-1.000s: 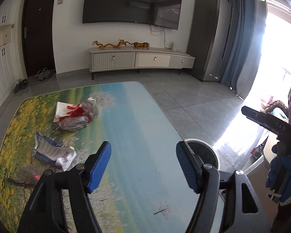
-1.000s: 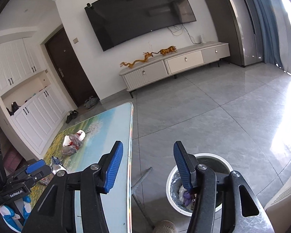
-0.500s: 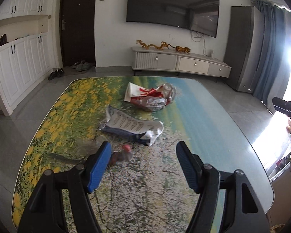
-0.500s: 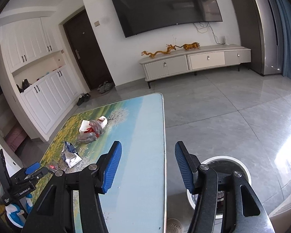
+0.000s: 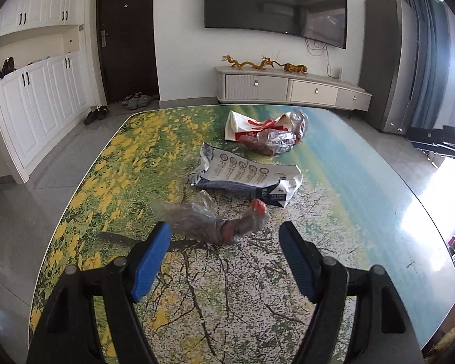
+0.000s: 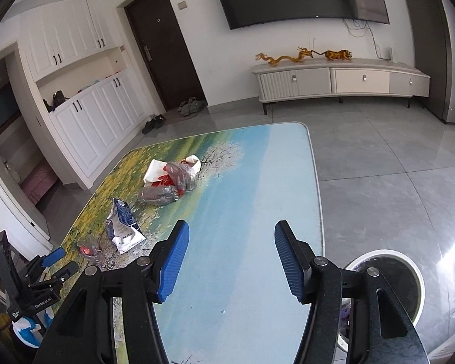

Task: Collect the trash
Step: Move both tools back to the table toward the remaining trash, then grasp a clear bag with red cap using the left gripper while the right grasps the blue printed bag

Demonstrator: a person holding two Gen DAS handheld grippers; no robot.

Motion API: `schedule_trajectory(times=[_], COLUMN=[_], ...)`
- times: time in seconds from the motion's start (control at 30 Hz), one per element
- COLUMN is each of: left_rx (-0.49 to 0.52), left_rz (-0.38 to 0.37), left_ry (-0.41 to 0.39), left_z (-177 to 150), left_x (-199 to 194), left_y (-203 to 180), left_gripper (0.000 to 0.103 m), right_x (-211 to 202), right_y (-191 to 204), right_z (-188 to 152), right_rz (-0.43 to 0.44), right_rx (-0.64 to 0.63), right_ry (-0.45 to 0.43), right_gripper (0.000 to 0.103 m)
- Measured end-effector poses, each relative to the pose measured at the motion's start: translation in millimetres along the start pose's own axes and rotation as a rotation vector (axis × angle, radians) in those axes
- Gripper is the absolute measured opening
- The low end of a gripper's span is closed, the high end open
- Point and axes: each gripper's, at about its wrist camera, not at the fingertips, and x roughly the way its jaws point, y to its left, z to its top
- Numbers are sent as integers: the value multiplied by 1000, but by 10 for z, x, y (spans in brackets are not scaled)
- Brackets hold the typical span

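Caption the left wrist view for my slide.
Open left hand-held gripper nears a crushed plastic bottle on the table.

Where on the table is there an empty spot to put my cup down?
The blue side of the table, between the trash and the edge nearest the bin, is bare. So is the near strip by the left tool. The middle is crowded: crushed bottle, blue-and-white packet, red-and-white wrappers sit close together.
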Motion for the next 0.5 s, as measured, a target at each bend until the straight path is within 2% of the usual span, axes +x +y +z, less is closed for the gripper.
schedule_trajectory(times=[0.13,0.23,0.3,0.37,0.43,0.5], left_rx=[67,70,64,50,38,27], left_rz=[6,-2,-15,-33,-38,-40], left_ry=[-5,10,26,41,46,61], left_z=[50,74,82,92,96,104], left_x=[118,226,288,329,360,409], left_y=[-125,-146,-131,-105,-72,-41], left_gripper=[73,70,59,53,51,43], right_x=[249,418,535,649,762,873], right_y=[104,202,271,365,475,605], right_z=[64,149,203,248,263,240], right_rz=[27,52,73,96,134,179], right_rx=[-25,-54,-67,-86,-104,-122], right_ry=[35,52,61,70,89,115], right_gripper=[58,58,58,58,58,59])
